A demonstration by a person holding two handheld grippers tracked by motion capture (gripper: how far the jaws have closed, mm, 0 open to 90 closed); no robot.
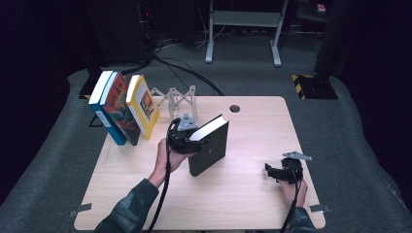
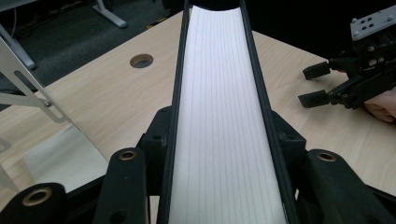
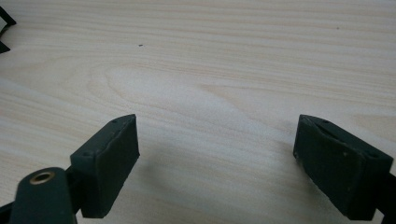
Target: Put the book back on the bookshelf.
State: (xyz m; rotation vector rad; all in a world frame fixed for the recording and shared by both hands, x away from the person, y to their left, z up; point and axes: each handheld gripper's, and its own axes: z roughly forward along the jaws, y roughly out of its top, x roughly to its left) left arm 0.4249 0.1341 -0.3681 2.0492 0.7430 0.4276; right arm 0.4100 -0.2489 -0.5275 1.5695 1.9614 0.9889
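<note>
Clamping a thick black hardcover book [image 1: 210, 145] across its covers, the left gripper [image 1: 188, 137] holds it upright over the middle of the pale wooden table [image 1: 243, 194], page edges up and tilted, its lower corner looking to rest on or just above the tabletop; the left gripper view shows both jaws pressed against the covers on either side of the white page block [image 2: 219, 130]. The right gripper [image 1: 277, 171] rests near the table's right edge, well apart from the book, its jaws spread wide with nothing between them. One-sided support is the main risk: a heavy book gripped near one end could pivot in the pads and swing down, or slide out if the clench eases. Carried toward the leaning row of blue, red and yellow books [image 1: 124, 107] at the far left, it could also knock the folding metal book rack [image 1: 177, 99] or tip the yellow one over
</note>
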